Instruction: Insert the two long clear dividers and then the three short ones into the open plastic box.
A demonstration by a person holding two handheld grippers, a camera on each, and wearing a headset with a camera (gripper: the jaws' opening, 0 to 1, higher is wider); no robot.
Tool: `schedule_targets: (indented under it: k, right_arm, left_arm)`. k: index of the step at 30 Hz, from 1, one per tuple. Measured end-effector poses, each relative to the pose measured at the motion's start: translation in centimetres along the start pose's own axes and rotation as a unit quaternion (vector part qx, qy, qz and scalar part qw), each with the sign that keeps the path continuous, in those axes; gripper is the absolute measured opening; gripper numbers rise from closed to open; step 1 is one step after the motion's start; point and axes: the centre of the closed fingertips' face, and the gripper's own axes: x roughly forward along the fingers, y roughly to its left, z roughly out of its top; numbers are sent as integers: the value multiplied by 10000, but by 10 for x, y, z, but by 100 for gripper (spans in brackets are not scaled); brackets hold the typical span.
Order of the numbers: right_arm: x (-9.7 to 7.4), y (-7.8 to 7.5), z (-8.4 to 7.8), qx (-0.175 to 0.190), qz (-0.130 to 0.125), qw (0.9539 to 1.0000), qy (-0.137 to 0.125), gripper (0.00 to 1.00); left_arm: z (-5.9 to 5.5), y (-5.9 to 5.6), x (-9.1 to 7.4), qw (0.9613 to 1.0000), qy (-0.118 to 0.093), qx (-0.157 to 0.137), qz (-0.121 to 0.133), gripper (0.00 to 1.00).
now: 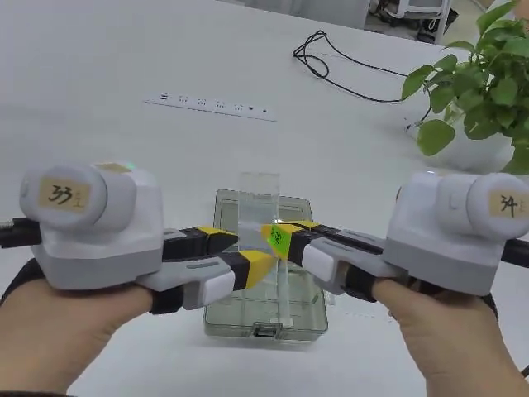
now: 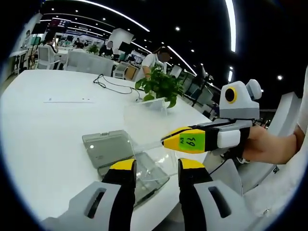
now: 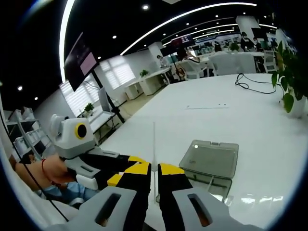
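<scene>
Above the open plastic box (image 1: 248,329), the right gripper (image 3: 154,169) has its jaws pinched on an upright clear divider (image 1: 258,197); the left gripper (image 2: 155,166) has its jaws apart, empty.

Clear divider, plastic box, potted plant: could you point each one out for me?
clear divider (image 1: 259,198), head view, upper part of the upright sheet.
plastic box (image 1: 235,324), head view, its front wall.
potted plant (image 1: 488,83), head view, its leaves.

Your left tongs (image 1: 246,253) point right, jaws apart. Your right tongs (image 1: 277,235) point left, jaws clamped on the clear divider (image 1: 259,197). The two nearly meet. Your left hand (image 1: 51,331) and right hand (image 1: 440,332) grip from underneath.
</scene>
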Motion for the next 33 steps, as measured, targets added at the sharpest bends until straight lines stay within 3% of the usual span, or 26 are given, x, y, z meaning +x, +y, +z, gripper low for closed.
schedule_targets:
  k: [10, 14, 18, 22, 30, 33]
  right_arm:
    - [2, -7, 4, 146, -34, 9998, 93, 6]
    - [4, -14, 6, 262, -52, 9995, 181, 6]
    - [6, -20, 6, 331, -98, 9990, 286, 6]
    - [8, -25, 3, 459, -154, 9979, 439, 6]
    - [15, -39, -8, 908, -425, 9910, 891, 6]
    - [17, -43, -17, 1154, -605, 9848, 1149, 6]
  left_arm:
    - [-6, 8, -12, 9991, 75, 407, -77, 40]
    - [-9, 14, -19, 9977, 102, 668, -105, 49]
    - [-14, 21, -26, 9936, 191, 1106, -123, 55]
    - [-18, 27, -32, 9921, 226, 1226, -155, 61]
    - [-22, 40, -40, 9873, 288, 1551, -202, 76]
    - [-26, 44, -41, 9855, 348, 1641, -273, 82]
